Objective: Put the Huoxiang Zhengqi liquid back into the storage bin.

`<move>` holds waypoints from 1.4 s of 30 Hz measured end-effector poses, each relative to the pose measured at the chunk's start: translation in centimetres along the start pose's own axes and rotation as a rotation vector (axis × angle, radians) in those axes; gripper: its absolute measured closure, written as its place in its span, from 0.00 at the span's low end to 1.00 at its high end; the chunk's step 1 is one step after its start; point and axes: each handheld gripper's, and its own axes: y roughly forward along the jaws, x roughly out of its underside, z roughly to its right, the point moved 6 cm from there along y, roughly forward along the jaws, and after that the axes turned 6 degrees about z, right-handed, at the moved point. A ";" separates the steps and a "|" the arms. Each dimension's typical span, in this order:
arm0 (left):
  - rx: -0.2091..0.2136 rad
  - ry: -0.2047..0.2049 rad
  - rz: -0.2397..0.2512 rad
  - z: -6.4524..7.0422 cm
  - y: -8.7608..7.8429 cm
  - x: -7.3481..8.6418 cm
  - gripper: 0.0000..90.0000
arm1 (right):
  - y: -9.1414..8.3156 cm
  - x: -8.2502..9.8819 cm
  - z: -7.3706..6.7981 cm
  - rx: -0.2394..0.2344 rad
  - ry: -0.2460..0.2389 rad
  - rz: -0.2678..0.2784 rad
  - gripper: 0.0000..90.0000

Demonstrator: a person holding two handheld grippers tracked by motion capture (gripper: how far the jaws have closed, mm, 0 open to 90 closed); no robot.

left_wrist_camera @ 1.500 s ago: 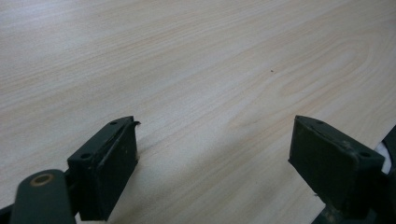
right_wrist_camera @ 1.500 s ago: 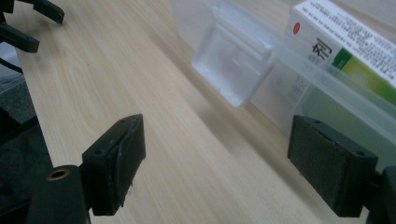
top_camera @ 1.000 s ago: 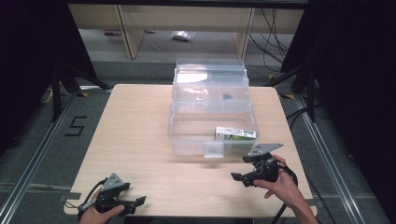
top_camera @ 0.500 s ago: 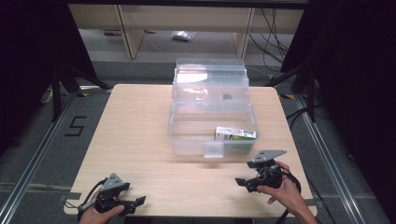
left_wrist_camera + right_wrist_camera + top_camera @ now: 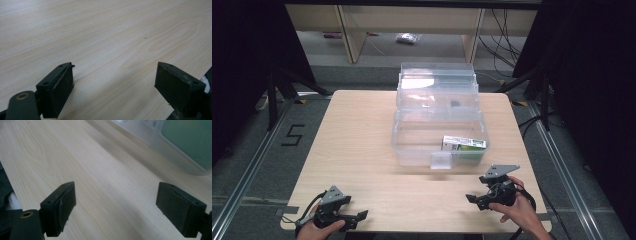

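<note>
A clear plastic bin (image 5: 412, 150) stands mid-table with its lid (image 5: 437, 82) tipped up behind it. Inside, at the bin's front right, lies a white and green carton (image 5: 463, 144). My right gripper (image 5: 474, 201) rests low near the table's front right, a short way in front of the bin. Its jaws have just been opening and stand wide with nothing between them (image 5: 116, 202). The bin's frosted wall (image 5: 175, 157) shows at the upper right of the right gripper view. My left gripper (image 5: 358, 217) sits at the front left corner, open over bare wood (image 5: 115, 82).
The light wooden table (image 5: 362, 130) has bare room left of the bin. Shelving legs (image 5: 347, 35), cables and a small bag (image 5: 406, 38) lie on the floor beyond the far edge. Dark curtains flank both sides.
My right gripper has drawn back from the bin toward the table's front edge and sunk a little. The left gripper has stayed put.
</note>
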 end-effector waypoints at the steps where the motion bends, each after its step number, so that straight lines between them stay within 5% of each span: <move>1: 0.000 0.002 0.001 0.0 0.0 0.0 0.16 | 0.0 0.0 0.2 -0.001 -0.024 0.000 0.19; 4: 0.001 0.003 -0.005 0.0 0.0 0.0 0.16 | 0.1 0.3 0.6 0.025 -0.046 0.010 0.19; 7: 0.000 0.001 -0.004 0.0 0.0 0.0 0.16 | -0.3 0.7 0.3 0.017 -0.006 -0.020 0.19; 9: -0.001 -0.002 0.002 0.0 0.0 0.0 0.16 | -0.3 0.7 0.5 0.020 -0.045 -0.003 0.19; 10: -0.001 0.007 0.004 -0.1 0.0 0.0 0.16 | -0.2 0.9 0.1 0.024 -0.001 0.002 0.19; 12: -0.011 -0.008 0.015 -0.1 0.1 -0.1 0.16 | -0.2 1.0 0.5 0.032 -0.039 0.015 0.19; 13: 0.000 0.008 0.001 -0.1 0.0 0.0 0.16 | -0.5 1.3 0.1 0.027 0.008 -0.020 0.19; 16: -0.001 0.006 0.001 -0.1 0.0 0.0 0.16 | -0.5 1.5 0.6 0.041 -0.056 -0.009 0.19; 34: -0.002 -0.010 0.018 0.0 0.2 -0.1 0.16 | -1.1 3.6 1.3 0.125 -0.089 -0.042 0.19; 38: -0.001 -0.008 0.014 0.1 0.1 -0.1 0.16 | -1.5 4.0 0.7 0.135 -0.016 -0.079 0.19; 40: -0.003 -0.011 0.012 0.1 0.1 -0.1 0.16 | -1.3 3.9 1.1 0.140 -0.057 -0.053 0.19; 42: -0.005 -0.013 0.013 0.1 0.1 -0.1 0.16 | -1.4 4.0 0.9 0.140 -0.037 -0.066 0.19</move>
